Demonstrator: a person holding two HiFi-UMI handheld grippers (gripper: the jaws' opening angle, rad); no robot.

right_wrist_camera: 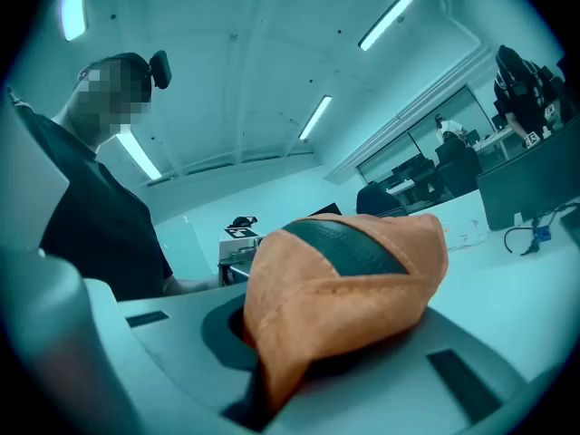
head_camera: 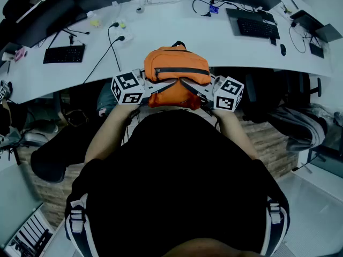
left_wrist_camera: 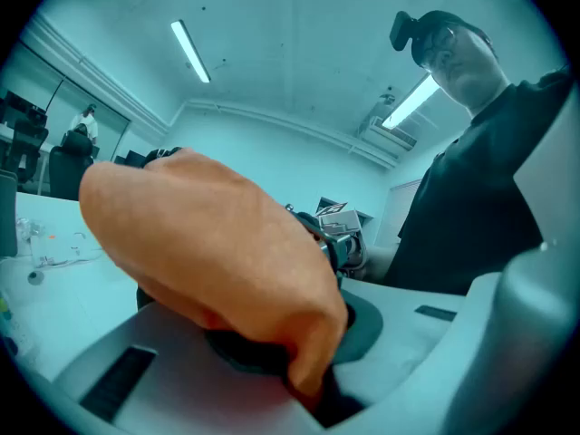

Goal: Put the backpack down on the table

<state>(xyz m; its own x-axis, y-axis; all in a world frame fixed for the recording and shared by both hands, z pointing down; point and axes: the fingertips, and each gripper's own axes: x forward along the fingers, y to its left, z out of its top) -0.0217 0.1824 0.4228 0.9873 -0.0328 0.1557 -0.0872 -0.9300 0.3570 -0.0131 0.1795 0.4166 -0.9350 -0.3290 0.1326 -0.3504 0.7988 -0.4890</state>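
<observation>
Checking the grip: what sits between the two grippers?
The orange backpack, pinched by the left gripper and right gripper; head view shows it.

- Left gripper [head_camera: 149,88]: jaws clamped on backpack [head_camera: 177,68] fabric, roughly level.
- Right gripper [head_camera: 206,90]: clamped on the fabric too.
- Left forearm [head_camera: 110,130] and right forearm [head_camera: 236,134] reach forward, grippers angled inward.

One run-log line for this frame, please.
left gripper: shut on backpack | right gripper: shut on backpack | backpack: held at near edge of table

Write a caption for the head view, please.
Left gripper and right gripper clamp an orange backpack near the white table's edge.
</observation>
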